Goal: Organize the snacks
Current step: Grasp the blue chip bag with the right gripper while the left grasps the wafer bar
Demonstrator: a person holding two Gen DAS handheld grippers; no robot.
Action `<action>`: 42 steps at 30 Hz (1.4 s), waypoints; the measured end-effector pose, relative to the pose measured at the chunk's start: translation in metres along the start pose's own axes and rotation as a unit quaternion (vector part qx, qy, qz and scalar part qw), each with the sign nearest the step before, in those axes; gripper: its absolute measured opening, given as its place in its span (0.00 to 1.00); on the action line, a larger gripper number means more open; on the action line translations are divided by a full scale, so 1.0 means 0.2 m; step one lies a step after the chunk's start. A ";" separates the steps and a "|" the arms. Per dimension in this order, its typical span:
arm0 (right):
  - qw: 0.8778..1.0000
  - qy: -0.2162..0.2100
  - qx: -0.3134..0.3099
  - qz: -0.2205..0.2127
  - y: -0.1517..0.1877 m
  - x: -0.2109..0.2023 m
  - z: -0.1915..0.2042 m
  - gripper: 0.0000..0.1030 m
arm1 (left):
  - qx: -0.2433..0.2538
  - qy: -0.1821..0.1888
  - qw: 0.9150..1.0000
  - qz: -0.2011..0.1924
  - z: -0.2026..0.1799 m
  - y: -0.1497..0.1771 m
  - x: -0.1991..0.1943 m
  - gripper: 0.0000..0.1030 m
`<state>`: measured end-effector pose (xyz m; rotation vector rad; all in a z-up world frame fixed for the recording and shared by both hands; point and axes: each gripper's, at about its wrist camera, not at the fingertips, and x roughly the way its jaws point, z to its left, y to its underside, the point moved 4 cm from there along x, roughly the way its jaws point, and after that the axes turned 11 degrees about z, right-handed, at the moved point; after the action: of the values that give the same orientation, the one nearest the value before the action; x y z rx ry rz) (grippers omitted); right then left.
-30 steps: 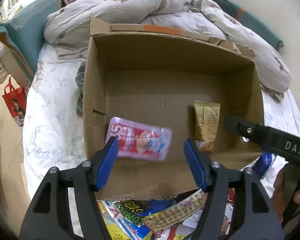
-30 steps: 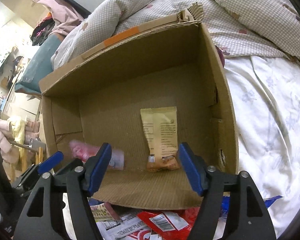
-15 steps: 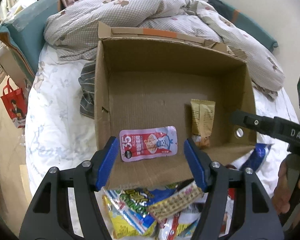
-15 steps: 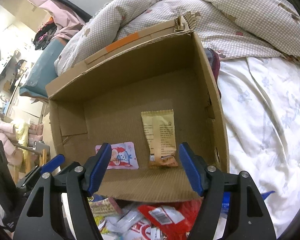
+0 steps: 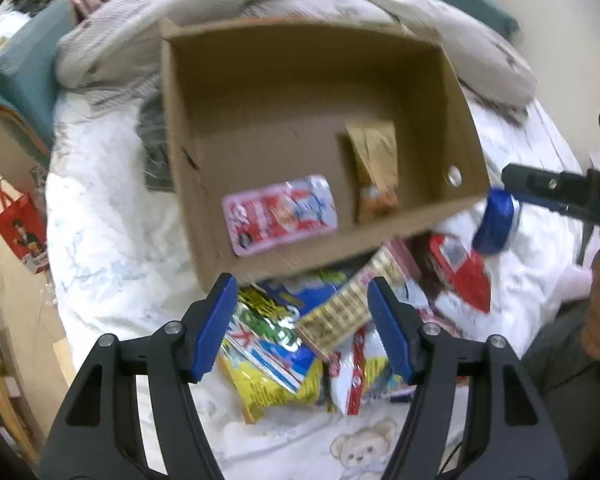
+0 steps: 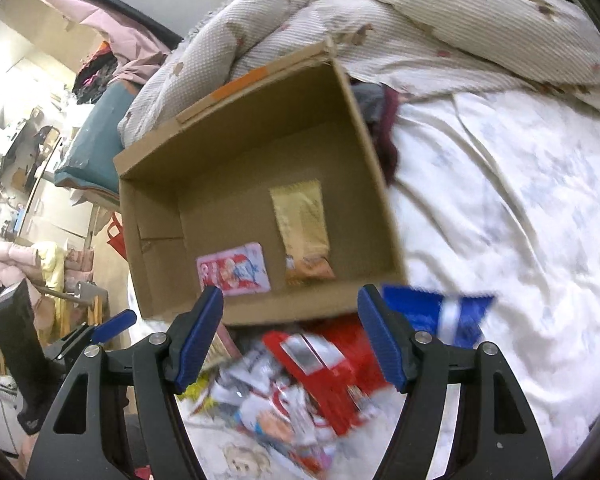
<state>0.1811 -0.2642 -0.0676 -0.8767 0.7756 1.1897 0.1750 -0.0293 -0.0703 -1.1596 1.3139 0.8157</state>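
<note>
1. Both the left gripper [image 5: 302, 326] and the right gripper [image 6: 290, 338] have their fingers spread and hold nothing; each hovers on the near side of the cardboard box [image 5: 466, 132].
2. 2 snacks lie on the box floor: a pink packet [image 5: 280, 214] and a tan packet [image 5: 374, 170] beside it.
3. The loose snack pile [image 6: 300, 392] lies on the bed, just in front of the box.
4. Risk: the packets overlap, so fingers closing may pinch 2 at once.
5. Risk: glossy wrappers may slip out mid-carry and miss the box.
6. Risk: the grippers work close together and could collide.
</note>
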 end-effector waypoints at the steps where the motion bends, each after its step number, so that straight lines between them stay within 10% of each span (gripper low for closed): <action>1: 1.000 0.000 0.006 0.000 0.02 -0.01 -0.03 0.70 | 0.009 0.005 1.000 0.007 -0.02 0.01 0.02 0.62; 12: 0.997 -0.007 0.081 -0.006 0.14 -0.09 -0.27 0.70 | 0.085 -0.020 0.994 0.064 -0.21 0.02 0.25 0.56; 19: 0.994 0.024 0.108 0.000 0.14 -0.06 -0.38 0.71 | 0.104 -0.031 0.992 0.058 -0.25 0.00 0.27 0.26; 36: 0.985 0.145 0.070 0.061 0.11 0.28 -0.43 0.80 | -0.001 0.023 1.000 -0.005 -0.07 0.01 -0.04 0.22; 42: 0.984 0.159 0.048 0.061 0.13 0.28 -0.42 0.54 | -0.058 0.021 0.997 -0.037 0.01 0.01 -0.10 0.22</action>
<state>0.1634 -0.3112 -0.1597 -0.9624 1.1512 1.1200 0.1702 -0.0237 -0.0506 -1.3153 1.2642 0.8259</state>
